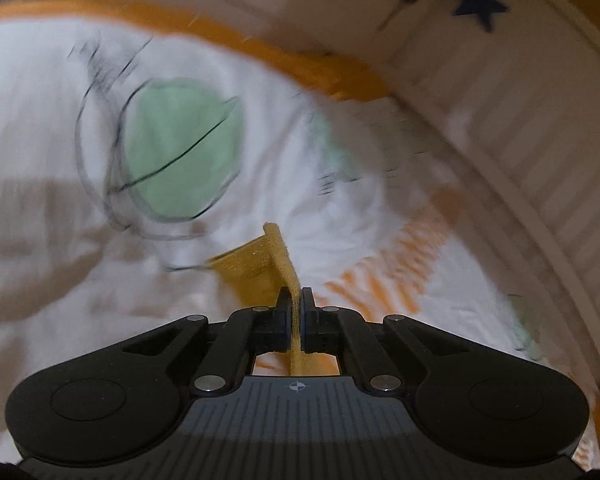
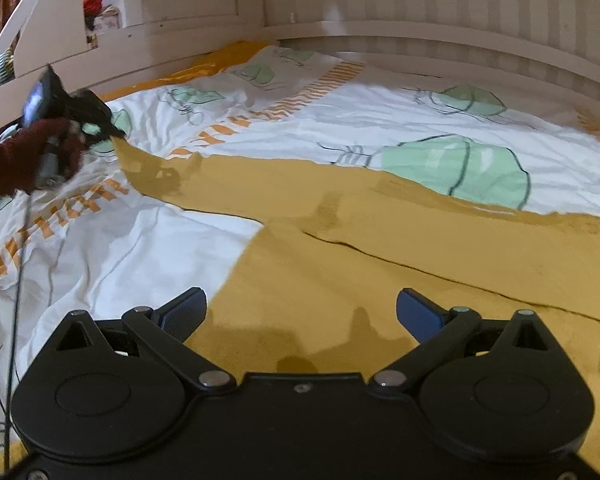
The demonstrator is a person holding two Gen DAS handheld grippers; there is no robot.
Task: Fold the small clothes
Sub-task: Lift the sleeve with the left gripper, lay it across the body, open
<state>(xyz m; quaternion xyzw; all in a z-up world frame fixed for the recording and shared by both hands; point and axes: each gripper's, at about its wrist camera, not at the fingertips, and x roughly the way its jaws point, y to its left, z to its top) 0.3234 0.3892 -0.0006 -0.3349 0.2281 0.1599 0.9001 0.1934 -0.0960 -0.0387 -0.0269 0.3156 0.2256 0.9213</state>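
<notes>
Pale slatted bed walls [image 2: 440,12] close off the far side and the left side of the bed, and a white bedsheet [image 2: 340,112] printed with green leaves and orange dashes covers the mattress. Across it lies a mustard-yellow garment [image 2: 380,248], spread flat from the near right toward the far left, where it narrows to a long strip. Its far edge runs in a slightly ragged line over a green leaf print; its near left edge cuts straight down toward the right tool [image 2: 300,312]. A dark seam or fold line crosses the cloth from the middle to the right.

That right tool hangs low over the near part of the garment with its blue pads spread wide apart and nothing between them. Bare sheet lies to its left, rumpled but free of other things, and more bare sheet lies beyond the garment up to the wall.

The left tool [image 1: 296,300] is clenched on the end of the narrow yellow strip, the cloth edge standing up between its pads. In the right wrist view it sits at the far left, held by a hand [image 2: 28,160] in a dark red glove, close to the bed's left wall, with the strip running up to it
</notes>
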